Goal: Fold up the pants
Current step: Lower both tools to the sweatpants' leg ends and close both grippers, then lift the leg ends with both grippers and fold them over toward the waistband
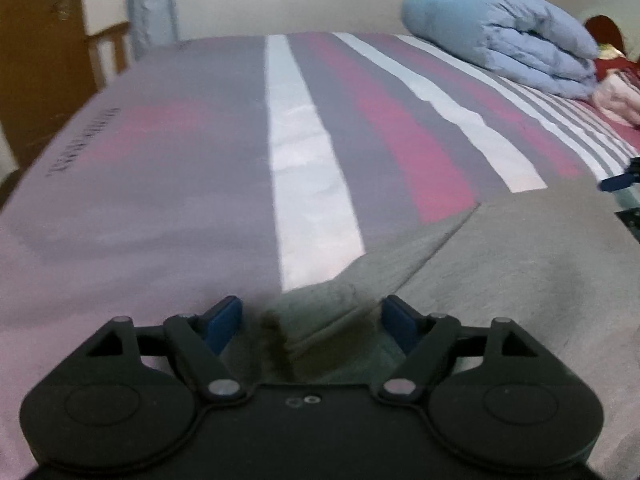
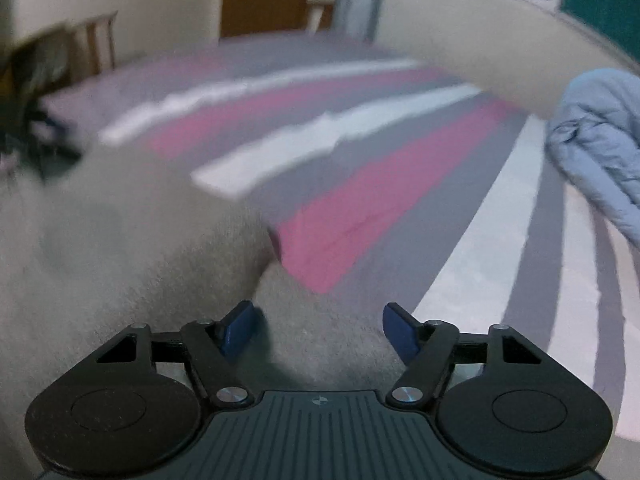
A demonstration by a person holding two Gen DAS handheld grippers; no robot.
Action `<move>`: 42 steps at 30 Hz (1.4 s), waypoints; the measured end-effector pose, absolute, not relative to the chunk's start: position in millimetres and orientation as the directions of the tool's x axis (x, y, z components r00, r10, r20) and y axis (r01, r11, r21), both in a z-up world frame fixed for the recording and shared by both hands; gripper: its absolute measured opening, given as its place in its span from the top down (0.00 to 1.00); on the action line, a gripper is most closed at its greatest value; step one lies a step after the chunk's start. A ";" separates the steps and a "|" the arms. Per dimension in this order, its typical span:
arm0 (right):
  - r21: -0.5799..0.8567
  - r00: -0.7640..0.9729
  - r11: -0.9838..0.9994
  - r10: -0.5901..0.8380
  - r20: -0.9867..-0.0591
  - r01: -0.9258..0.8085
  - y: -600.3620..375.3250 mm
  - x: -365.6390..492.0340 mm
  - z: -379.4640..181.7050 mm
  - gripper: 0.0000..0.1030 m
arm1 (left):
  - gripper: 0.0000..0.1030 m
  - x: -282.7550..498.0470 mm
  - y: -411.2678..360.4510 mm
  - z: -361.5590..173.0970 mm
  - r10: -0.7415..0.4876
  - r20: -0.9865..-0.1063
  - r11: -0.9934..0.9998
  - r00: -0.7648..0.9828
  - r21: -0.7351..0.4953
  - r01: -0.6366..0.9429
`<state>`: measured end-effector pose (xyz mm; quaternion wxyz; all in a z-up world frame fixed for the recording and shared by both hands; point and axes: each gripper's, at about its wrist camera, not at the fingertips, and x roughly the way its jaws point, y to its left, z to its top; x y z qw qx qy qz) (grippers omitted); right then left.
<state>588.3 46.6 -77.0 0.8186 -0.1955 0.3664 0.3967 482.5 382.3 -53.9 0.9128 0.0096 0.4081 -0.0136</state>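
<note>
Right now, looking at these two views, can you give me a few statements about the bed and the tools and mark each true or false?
1. The left tool is open, with grey pants fabric between its fingers. True.
2. The right tool is clamped shut. False: its fingers stand apart.
3. The bedsheet is striped in grey, pink and white. True.
4. The folded duvet on the bed is red. False: it is light blue.
5. The pants hang on a chair. False: they lie on the bed.
</note>
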 end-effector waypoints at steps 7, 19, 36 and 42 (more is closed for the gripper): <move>0.013 0.366 0.576 0.536 -0.761 -0.817 33.5 595.2 -82.4 0.72 | 0.65 489.7 394.1 -62.0 -0.136 -0.736 0.990 0.663 -0.079 0.116; -0.056 0.480 0.585 0.604 -0.636 -0.809 -5.5 522.3 8.6 0.92 | 0.88 413.7 387.0 12.4 -0.183 -0.515 0.980 0.838 -0.030 0.196; -0.119 0.568 0.634 0.574 -0.590 -0.764 -59.3 239.6 -18.2 0.78 | 0.74 200.9 332.5 -1.4 -0.106 -0.553 0.994 0.827 -0.027 0.109; 0.127 0.649 0.809 0.543 -0.532 -0.573 -91.7 204.2 -27.5 0.41 | 0.41 155.5 325.8 -13.0 0.038 -0.561 0.965 0.827 -0.195 -0.177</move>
